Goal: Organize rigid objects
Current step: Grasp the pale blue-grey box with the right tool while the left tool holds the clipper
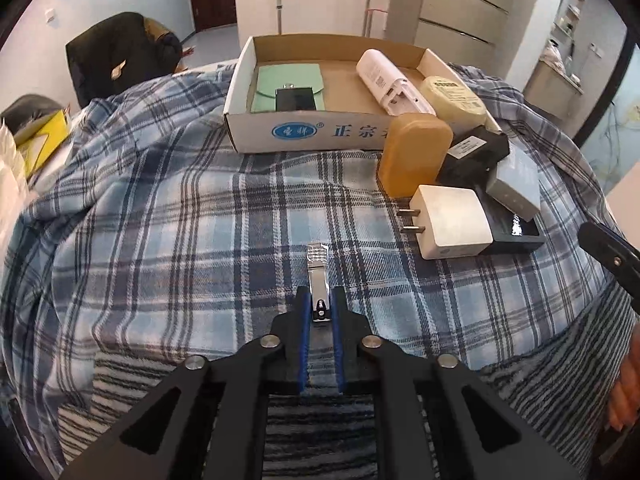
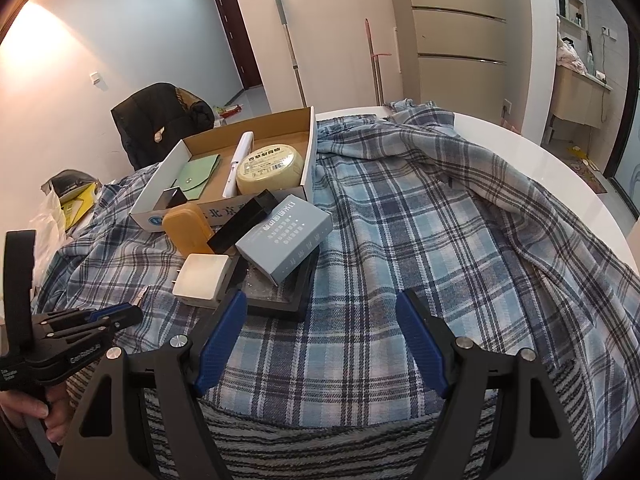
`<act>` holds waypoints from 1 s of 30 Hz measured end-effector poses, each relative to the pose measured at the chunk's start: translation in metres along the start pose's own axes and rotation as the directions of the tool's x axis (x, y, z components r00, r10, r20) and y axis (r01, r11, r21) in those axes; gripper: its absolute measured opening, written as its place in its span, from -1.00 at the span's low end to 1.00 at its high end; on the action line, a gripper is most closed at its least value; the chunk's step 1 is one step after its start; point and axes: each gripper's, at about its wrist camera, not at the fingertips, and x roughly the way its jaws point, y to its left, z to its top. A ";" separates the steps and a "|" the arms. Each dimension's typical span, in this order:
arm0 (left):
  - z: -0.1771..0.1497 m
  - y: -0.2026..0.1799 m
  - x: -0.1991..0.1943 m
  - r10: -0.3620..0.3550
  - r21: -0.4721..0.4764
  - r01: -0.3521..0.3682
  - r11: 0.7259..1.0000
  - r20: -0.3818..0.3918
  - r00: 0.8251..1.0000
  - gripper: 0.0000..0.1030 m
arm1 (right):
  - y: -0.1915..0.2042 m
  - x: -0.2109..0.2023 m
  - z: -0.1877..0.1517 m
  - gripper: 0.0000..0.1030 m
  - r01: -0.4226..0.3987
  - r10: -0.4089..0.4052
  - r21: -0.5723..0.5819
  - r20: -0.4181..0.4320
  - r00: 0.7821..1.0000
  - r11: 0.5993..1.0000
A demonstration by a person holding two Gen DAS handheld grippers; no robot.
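- Box [image 1: 280,136]: holds green pouch [image 1: 286,88], white tube [image 1: 390,80], round tin [image 1: 452,94]; approx. half done by my count.
- Left out on plaid cloth [image 1: 160,200]: charger [image 1: 450,222], amber case [image 1: 414,154], grey carton [image 1: 516,178], black items.
- My left gripper [image 1: 320,310]: clenched on nail clipper [image 1: 318,280], box well ahead.
- My right gripper [image 2: 320,344]: jaws spread, nothing held, pile just ahead-left.

We count one open cardboard box [image 1: 256,80] at upper centre holding four things: one mint-green wallet [image 1: 288,80], one small black rectangular device [image 1: 294,99], one white plastic remote-like stick [image 1: 390,80], one pale yellow round tin [image 1: 452,94].

At right we count one amber soap-like block [image 1: 414,152], one white wall charger [image 1: 450,220], one grey carton [image 1: 516,184], one glossy black bar-shaped box [image 2: 244,222], one flat black tray [image 1: 516,232].

At lower centre, one steel nail clipper [image 1: 319,280].
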 end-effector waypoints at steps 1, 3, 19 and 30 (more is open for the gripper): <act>0.000 0.001 -0.004 -0.011 0.005 0.010 1.000 0.011 1.000 -0.81 | 0.000 0.001 0.000 0.47 0.000 0.000 0.000 -0.003 1.000 1.000; -0.002 0.000 -0.013 -0.011 0.032 0.010 0.999 0.041 0.999 -0.81 | -0.001 0.002 0.000 0.47 0.002 -0.002 0.000 -0.004 1.000 1.000; 0.034 -0.009 -0.122 -0.019 0.106 -0.020 0.994 0.354 0.935 -0.81 | 0.016 -0.045 0.040 0.45 -0.030 0.039 -0.141 0.055 0.998 0.990; 0.056 -0.033 -0.123 -0.096 0.132 0.042 0.990 0.439 0.893 -0.81 | 0.036 0.040 0.067 0.45 -0.182 0.105 -0.358 -0.225 0.969 0.916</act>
